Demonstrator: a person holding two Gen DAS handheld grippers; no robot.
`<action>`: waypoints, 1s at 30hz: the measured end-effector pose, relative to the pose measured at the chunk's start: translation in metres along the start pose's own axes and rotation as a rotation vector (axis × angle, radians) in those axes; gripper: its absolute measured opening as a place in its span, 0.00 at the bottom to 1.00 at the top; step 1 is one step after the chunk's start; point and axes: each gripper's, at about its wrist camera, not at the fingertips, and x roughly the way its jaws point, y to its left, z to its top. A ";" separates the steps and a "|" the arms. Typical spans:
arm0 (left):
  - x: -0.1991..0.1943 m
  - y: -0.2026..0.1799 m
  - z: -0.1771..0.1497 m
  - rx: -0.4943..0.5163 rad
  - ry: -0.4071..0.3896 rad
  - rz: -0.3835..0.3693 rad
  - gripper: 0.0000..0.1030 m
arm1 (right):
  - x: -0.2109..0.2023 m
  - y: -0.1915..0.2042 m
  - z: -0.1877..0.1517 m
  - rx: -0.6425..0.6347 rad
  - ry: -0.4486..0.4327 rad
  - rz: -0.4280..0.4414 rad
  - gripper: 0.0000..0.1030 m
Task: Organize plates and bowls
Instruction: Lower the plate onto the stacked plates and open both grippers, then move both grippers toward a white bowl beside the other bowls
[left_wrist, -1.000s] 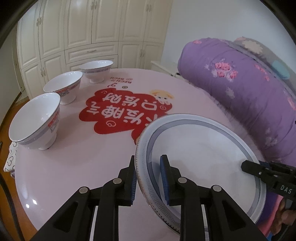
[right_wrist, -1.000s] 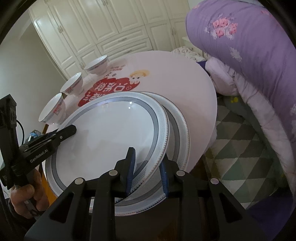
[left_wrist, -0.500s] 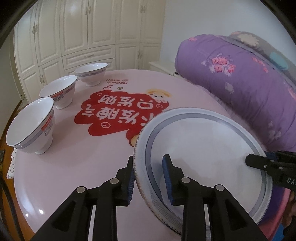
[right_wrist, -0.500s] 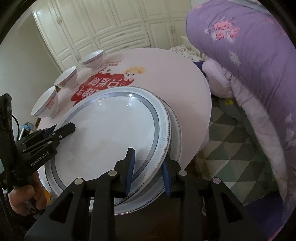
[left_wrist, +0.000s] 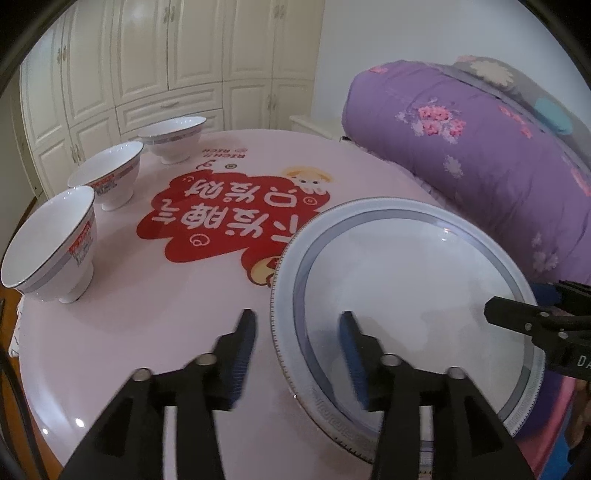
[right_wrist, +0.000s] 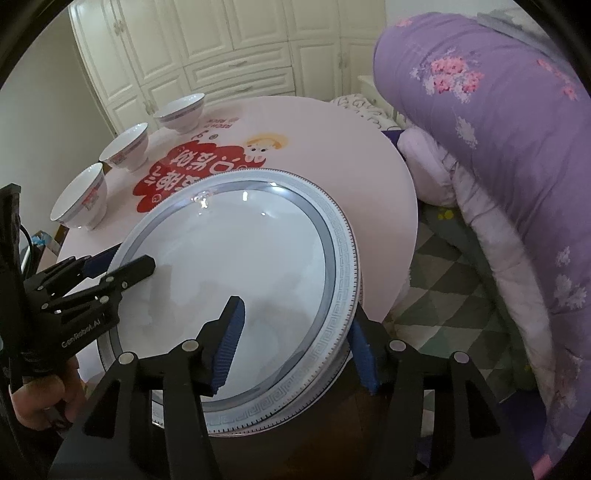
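Pink round counter (left_wrist: 147, 295), three bowls (left_wrist: 48, 243) far left, stacked plates (left_wrist: 406, 280) at near right edge, lower plate mostly hidden, left tongs (left_wrist: 299, 354) and right tongs (right_wrist: 295, 347) spread wide, gripping nothing.

A pink round table (left_wrist: 155, 295) with a red printed logo (left_wrist: 221, 218); purple floral quilt (right_wrist: 498, 147) beside; cream cabinets (left_wrist: 177, 55) behind; perhaps a checkered rug (right_wrist: 450, 288).

Light is being reflected by the glossy glazed plate (right_wrist: 236, 266) and smooth pink desk (left_wrist: 155, 295); ribbed blue pads are being shown on matt black fingers (right_wrist: 229, 332).
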 end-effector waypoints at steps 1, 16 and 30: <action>-0.001 0.000 0.000 -0.003 -0.002 0.001 0.47 | 0.000 0.000 0.000 0.001 -0.003 -0.003 0.56; -0.022 0.009 0.004 -0.043 -0.048 -0.029 0.99 | -0.013 -0.007 0.008 0.032 -0.109 -0.025 1.00; -0.083 0.045 0.023 -0.126 -0.118 -0.048 0.99 | -0.025 -0.016 0.022 0.219 -0.178 0.151 1.00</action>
